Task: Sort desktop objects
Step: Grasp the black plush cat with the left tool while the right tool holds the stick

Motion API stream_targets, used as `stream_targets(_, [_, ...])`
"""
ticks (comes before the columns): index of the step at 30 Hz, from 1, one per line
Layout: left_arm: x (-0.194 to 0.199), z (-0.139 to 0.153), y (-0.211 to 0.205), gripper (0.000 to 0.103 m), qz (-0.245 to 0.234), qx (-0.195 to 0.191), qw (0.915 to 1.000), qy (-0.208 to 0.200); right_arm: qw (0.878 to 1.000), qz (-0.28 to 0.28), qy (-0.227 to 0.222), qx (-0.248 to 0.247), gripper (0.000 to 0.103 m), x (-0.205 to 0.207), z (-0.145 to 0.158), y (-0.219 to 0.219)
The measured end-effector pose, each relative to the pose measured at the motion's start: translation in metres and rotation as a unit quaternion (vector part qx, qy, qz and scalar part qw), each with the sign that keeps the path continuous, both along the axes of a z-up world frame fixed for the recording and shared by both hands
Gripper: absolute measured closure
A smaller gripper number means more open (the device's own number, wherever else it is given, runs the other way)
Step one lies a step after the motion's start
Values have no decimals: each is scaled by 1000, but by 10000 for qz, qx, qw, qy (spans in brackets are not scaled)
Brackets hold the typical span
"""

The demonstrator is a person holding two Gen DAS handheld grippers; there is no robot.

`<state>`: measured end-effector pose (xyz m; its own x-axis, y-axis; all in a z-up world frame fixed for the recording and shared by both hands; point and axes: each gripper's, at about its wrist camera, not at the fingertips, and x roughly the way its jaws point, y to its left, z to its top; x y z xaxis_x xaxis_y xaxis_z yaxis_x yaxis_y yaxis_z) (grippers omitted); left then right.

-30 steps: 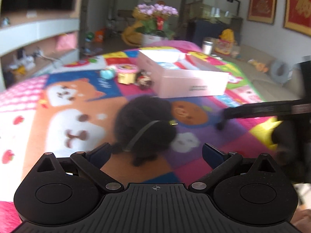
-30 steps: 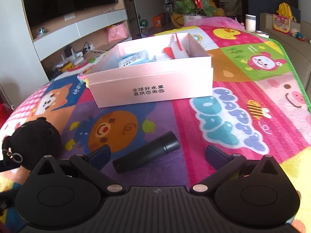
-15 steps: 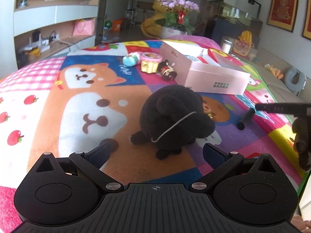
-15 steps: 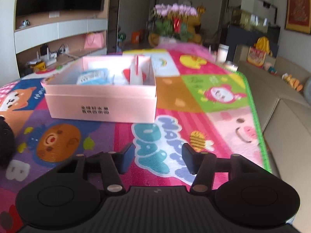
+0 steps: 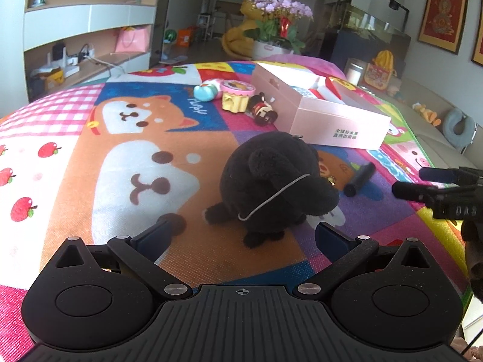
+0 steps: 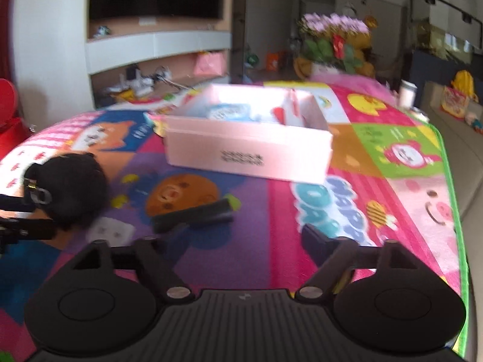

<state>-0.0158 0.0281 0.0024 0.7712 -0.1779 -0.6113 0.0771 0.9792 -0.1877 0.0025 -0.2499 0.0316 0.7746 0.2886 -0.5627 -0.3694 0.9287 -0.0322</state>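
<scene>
A black plush toy [image 5: 271,181] with a thin grey cord sits on the colourful play mat [image 5: 135,163], just ahead of my left gripper [image 5: 241,238]. That gripper is open and holds nothing. A black cylinder [image 6: 193,215] lies on the mat a little ahead of my right gripper [image 6: 235,241]. Its jaws are opening and nothing is between them. The same cylinder [image 5: 360,178] shows in the left wrist view to the right of the plush, with the right gripper [image 5: 410,182] reaching in from the right edge. A pink open box [image 6: 247,147] holding a few items stands beyond.
Behind the plush lie a teal toy [image 5: 205,93], a yellow-pink pot [image 5: 237,96] and a small black-red doll [image 5: 264,111], next to the pink box [image 5: 338,114]. The mat's green edge [image 6: 452,181] borders a grey sofa on the right. A flower pot [image 5: 277,30] stands far back.
The right gripper narrowed its jaws and swung right, off the cylinder, then came back left with its jaws wide again. The left view rolled slightly, and the plush now sits a little farther off.
</scene>
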Motion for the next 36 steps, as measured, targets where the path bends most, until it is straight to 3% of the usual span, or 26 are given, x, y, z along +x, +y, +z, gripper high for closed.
stream_targets(5, [0,0,-1,0,-1,-9,10000,1,9962,617,-258,-553,12,10,-7,34])
stream_targets(11, [1,0,-1,0,1,-17,10000,0,9958,783,414,-231,12,62,-15,42])
stream_targets(23, [0,0,-3,0,2,57,10000,17,9886,1408,162,-502,14,87,-14,74])
stream_targets(27, [0,0,-4,0,3,52,10000,16,9899,1327,314,-399,27,95,-15,77])
stream_targets(31, [0,0,-4,0,3,51,10000,15,9913,1239,410,-168,27,85,-14,65])
stream_targets(36, [0,0,-4,0,5,65,10000,19,9971,207,584,-436,27,56,-10,44])
